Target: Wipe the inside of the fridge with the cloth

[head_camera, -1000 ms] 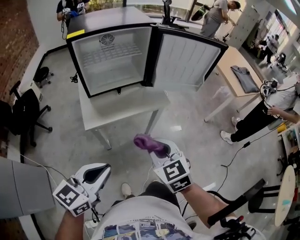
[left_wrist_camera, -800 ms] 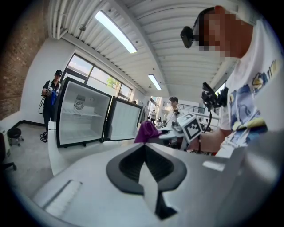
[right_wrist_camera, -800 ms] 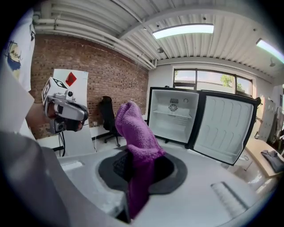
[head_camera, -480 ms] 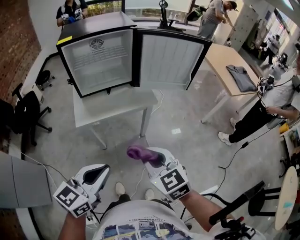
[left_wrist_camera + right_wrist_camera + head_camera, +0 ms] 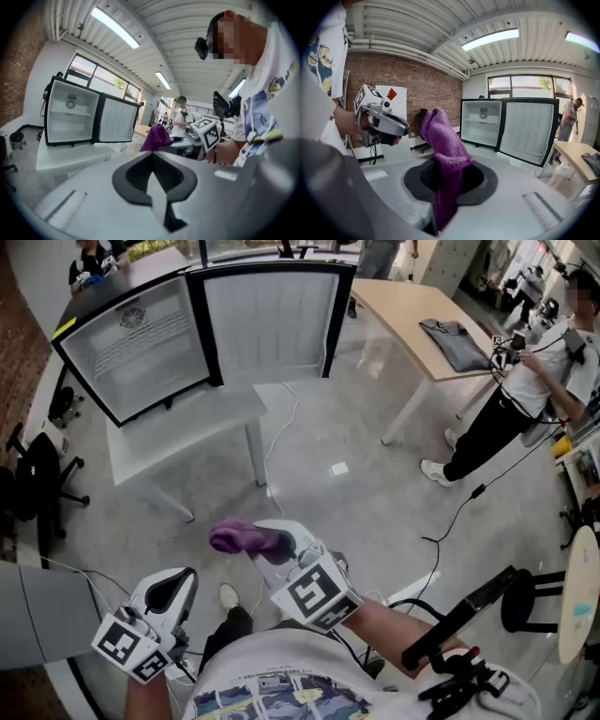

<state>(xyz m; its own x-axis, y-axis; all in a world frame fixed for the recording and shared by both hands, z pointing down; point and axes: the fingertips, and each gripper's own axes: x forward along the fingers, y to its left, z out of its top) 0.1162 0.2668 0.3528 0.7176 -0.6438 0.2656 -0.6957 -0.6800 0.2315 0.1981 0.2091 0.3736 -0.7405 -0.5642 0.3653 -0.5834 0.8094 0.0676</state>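
The person wears a white T-shirt [image 5: 281, 685] with a blue and yellow cartoon print, dark trousers [image 5: 225, 632] and pale shoes [image 5: 228, 595]. The left gripper [image 5: 176, 582] and right gripper [image 5: 277, 545] have smooth pale grey shells with a black collar round the jaws. Each carries a cube of black-and-white square markers, and thin black cables [image 5: 372, 157] hang under the left one.

Fridge [image 5: 131, 338] on table [image 5: 187, 432], far ahead; cloth [image 5: 246, 539] in right gripper [image 5: 272, 546], left gripper [image 5: 173, 589] beside it
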